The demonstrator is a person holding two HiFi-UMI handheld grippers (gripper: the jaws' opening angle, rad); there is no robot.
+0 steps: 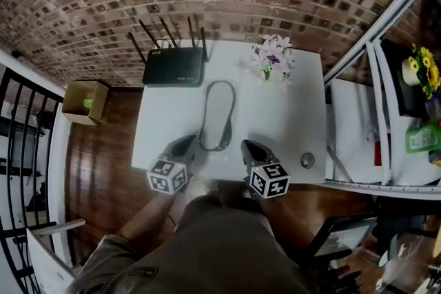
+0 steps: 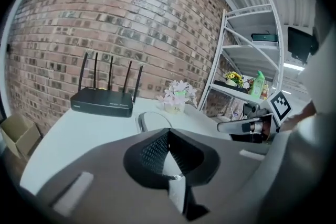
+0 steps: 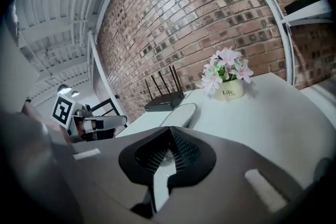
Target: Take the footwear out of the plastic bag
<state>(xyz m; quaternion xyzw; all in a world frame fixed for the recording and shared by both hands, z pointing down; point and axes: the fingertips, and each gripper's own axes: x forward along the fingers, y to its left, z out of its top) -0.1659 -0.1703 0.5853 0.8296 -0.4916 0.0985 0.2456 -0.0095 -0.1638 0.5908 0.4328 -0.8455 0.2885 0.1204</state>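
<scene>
A single pale grey slipper with a dark rim [image 1: 219, 110] lies lengthwise in the middle of the white table [image 1: 293, 113]. It also shows in the left gripper view as the slipper [image 2: 152, 120] and in the right gripper view as the slipper [image 3: 181, 113]. Any clear plastic around it is too faint to make out. My left gripper [image 1: 186, 144] [image 2: 168, 134] hovers at the table's near edge, just left of the slipper's near end, jaws shut. A small glint like clear film sits at its jaws; I cannot tell if it is pinched. My right gripper [image 1: 247, 146] [image 3: 170, 131] mirrors it on the right, shut.
A black router [image 1: 173, 65] with several antennas stands at the back left, a pot of pink flowers [image 1: 272, 58] at the back right. A small round object [image 1: 307, 160] lies near the front right corner. A white shelf rack [image 1: 386, 113] flanks the right; a cardboard box [image 1: 84, 101] sits on the floor left.
</scene>
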